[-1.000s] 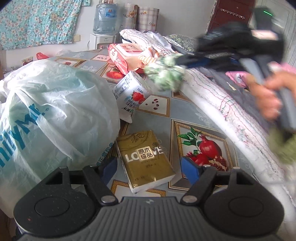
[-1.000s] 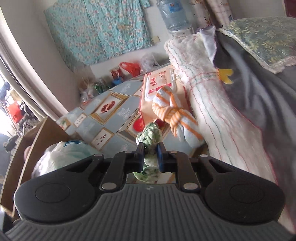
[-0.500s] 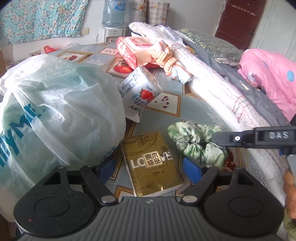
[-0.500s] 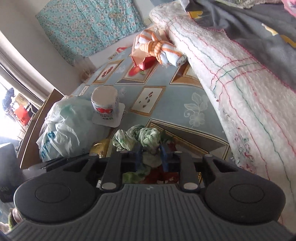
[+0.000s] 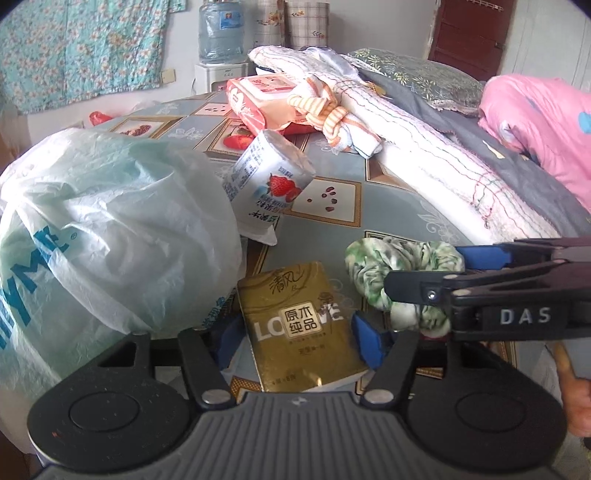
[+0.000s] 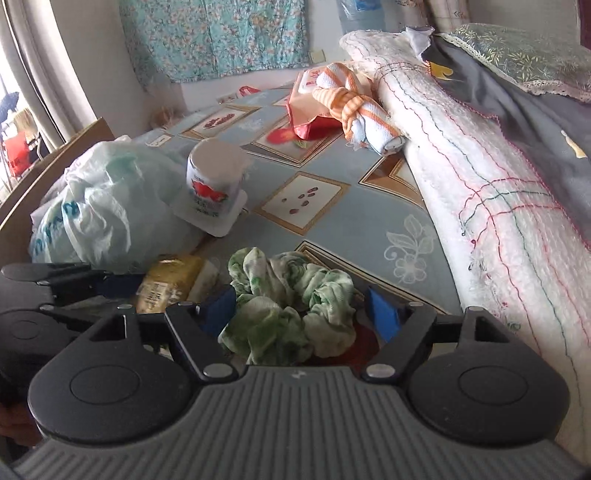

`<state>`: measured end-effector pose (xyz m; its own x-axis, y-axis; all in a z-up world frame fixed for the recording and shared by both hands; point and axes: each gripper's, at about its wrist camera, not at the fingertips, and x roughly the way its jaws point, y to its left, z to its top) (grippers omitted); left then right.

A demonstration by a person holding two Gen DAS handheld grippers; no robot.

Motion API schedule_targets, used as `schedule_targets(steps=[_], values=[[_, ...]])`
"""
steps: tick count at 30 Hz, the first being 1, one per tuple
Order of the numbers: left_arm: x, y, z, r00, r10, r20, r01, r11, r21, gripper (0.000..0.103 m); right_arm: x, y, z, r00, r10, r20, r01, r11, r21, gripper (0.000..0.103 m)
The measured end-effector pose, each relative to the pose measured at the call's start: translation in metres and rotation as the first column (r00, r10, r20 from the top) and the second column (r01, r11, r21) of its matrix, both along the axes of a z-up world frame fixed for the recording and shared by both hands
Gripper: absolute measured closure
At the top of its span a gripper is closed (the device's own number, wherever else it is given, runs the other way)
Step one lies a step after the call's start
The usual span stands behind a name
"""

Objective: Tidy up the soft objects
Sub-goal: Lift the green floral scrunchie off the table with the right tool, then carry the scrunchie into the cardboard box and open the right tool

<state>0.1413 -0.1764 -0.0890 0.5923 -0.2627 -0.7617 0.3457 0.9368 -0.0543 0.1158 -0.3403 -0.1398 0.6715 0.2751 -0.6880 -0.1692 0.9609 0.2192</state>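
A green and white fabric scrunchie (image 6: 291,306) lies on the patterned blue tablecloth (image 6: 354,206). My right gripper (image 6: 301,314) is open, its blue pads on either side of the scrunchie. In the left wrist view the scrunchie (image 5: 399,269) lies to the right of a gold tissue pack (image 5: 299,317). My left gripper (image 5: 295,339) is open around the near end of the tissue pack. A knotted orange-striped cloth (image 5: 328,118) lies further back by a pink wet-wipes pack (image 5: 266,99).
A large pale plastic bag (image 5: 110,236) fills the left. A strawberry yoghurt cup (image 5: 266,181) leans against it, upside down. A rolled white quilt (image 6: 480,177) and dark bedding (image 6: 517,96) run along the right. A water dispenser (image 5: 221,33) stands at the back.
My right gripper came down with the scrunchie to the cloth beside the tissue pack, then opened and let it go. My left gripper stayed open around the tissue pack.
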Motion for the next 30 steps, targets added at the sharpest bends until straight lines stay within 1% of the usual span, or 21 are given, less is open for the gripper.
schedule_targets(steps=[2,4,5,7,9,12,13,14,17,21,25,30], values=[[-0.001,-0.001,0.000,1.000,-0.003,0.008,0.003,1.000,0.004,0.040,0.000,0.000,0.000,1.000,-0.001,0.002,0.001,1.000,-0.003,0.027],[-0.002,0.000,0.000,1.000,0.005,0.012,-0.005,1.000,-0.005,0.042,-0.002,0.000,-0.001,1.000,-0.011,0.003,0.011,1.000,-0.007,0.037],[-0.002,0.001,0.000,1.000,0.006,0.014,-0.006,1.000,-0.011,0.042,-0.003,-0.001,0.000,1.000,-0.009,-0.001,0.009,1.000,-0.007,0.050],[-0.003,0.003,0.000,1.000,0.005,0.012,-0.004,1.000,-0.026,0.042,-0.008,-0.001,-0.001,1.000,-0.003,-0.005,0.003,1.000,0.001,0.058],[-0.004,0.005,0.001,1.000,0.010,0.012,-0.010,0.999,-0.040,0.043,-0.013,0.000,0.000,1.000,-0.008,0.000,0.008,1.000,0.003,0.071],[-0.007,0.008,0.003,1.000,0.015,0.023,-0.014,0.998,-0.055,0.043,-0.019,-0.003,0.004,0.999,-0.031,0.009,0.031,0.999,0.037,0.082],[-0.009,0.009,0.005,1.000,0.011,0.025,-0.010,0.998,-0.065,0.043,-0.023,-0.004,0.008,0.999,-0.035,0.019,0.034,0.998,0.044,0.084],[-0.011,0.010,0.008,0.999,0.007,0.032,-0.005,0.997,-0.076,0.043,-0.026,-0.003,0.012,0.999,-0.038,0.031,0.036,0.998,0.048,0.088],[-0.021,0.012,0.020,0.998,-0.002,0.069,0.008,0.996,-0.091,0.043,-0.038,-0.002,0.026,0.998,-0.032,0.060,0.028,0.997,0.071,0.090],[-0.032,0.018,0.038,0.994,0.004,0.110,0.009,0.993,-0.117,0.043,-0.053,0.004,0.047,0.993,-0.023,0.113,0.014,0.997,0.079,0.091],[-0.043,0.027,0.055,0.989,0.027,0.148,-0.006,0.990,-0.139,0.043,-0.061,0.010,0.067,0.987,-0.004,0.161,-0.012,0.995,0.099,0.091],[-0.057,0.048,0.080,0.974,0.085,0.210,-0.050,0.985,-0.165,0.043,-0.065,0.030,0.098,0.972,0.065,0.228,-0.089,0.991,0.099,0.092]])
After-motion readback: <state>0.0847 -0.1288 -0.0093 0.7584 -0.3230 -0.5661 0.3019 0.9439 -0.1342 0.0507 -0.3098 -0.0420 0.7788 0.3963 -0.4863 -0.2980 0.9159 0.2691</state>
